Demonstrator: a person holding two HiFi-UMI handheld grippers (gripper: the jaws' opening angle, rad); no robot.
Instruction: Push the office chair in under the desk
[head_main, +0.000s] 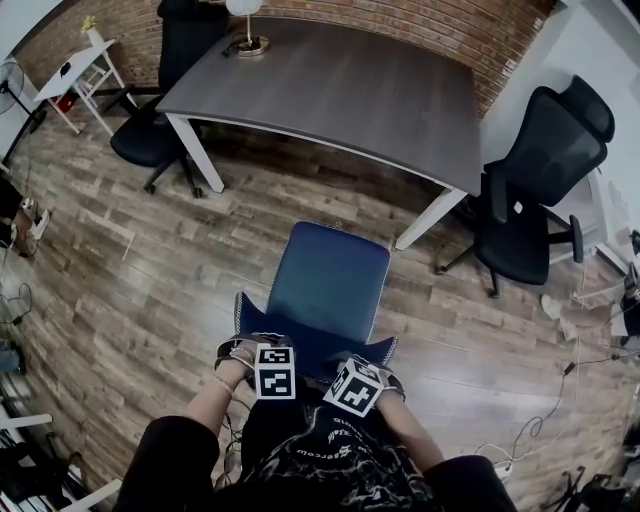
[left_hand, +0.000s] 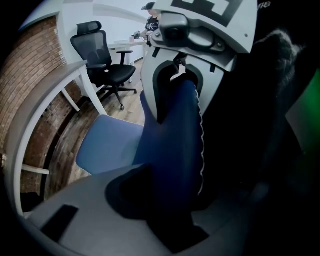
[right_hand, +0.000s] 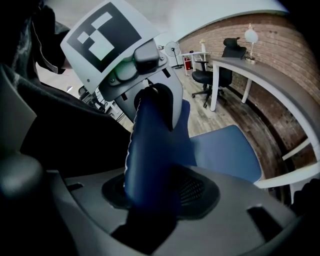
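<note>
Wood-plank floor, brick wall behind, smooth grey tabletop on white legs. Pulled out just in front sits the blue office chair, its wheels hidden under the padded seat. Both the left claw and right claw pinch the stitched top edge of the backrest.

A black mesh chair stands at about three o'clock on the wooden floor. Another black chair sits at ten o'clock, and farther out along that line is a small white side table with something red beneath it, possibly a box. A lamp shows at twelve, near the brick wall. Loose cables trail at four o'clock.
</note>
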